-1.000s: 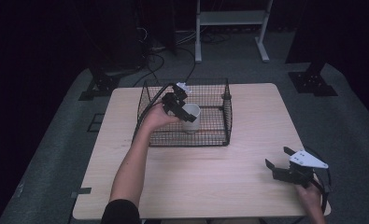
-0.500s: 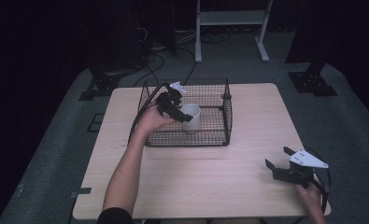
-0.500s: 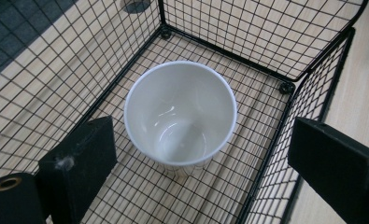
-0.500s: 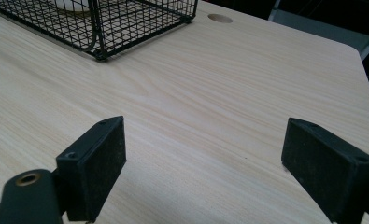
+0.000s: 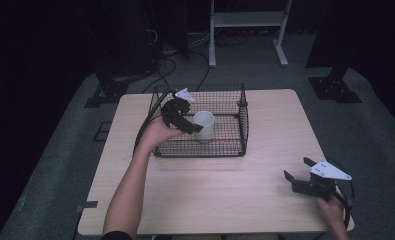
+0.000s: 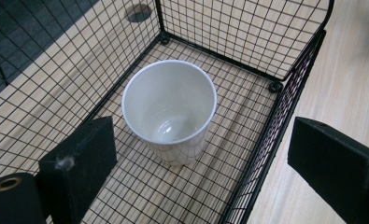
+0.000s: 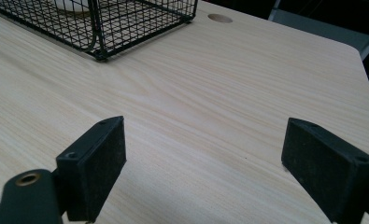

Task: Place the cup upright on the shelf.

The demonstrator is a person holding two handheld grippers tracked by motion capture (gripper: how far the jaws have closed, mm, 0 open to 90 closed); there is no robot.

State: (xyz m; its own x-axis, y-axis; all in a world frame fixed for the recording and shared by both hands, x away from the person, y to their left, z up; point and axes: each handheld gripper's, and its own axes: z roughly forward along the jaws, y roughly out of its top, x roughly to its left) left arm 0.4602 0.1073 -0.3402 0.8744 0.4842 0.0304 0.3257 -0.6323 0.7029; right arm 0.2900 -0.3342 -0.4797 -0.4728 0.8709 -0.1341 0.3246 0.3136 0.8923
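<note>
A white cup [image 5: 204, 125] stands upright and empty inside a black wire basket [image 5: 244, 121] at the table's middle back. My left gripper [image 5: 187, 120] hovers over the basket's left part, open, its jaws pointing at the cup without touching it. In the left gripper view the cup [image 6: 169, 112] stands on the basket floor just beyond the spread jaws of the left gripper [image 6: 198, 144], and the basket wall [image 6: 275, 121] runs between them. My right gripper [image 5: 296, 169] rests low near the table's front right corner, open and holding nothing; in its own view the right gripper [image 7: 205, 130] faces bare wood.
The light wooden table [image 5: 225, 190] has broad free room in front of and to the right of the basket. A corner of the basket [image 7: 98, 23] and a round cable hole [image 7: 219, 18] lie ahead of the right gripper. A white stand [image 5: 247, 20] and cables sit on the floor behind.
My left gripper has drawn back a little to the left, away from the cup, which stays standing in the basket. The right gripper has not moved.
</note>
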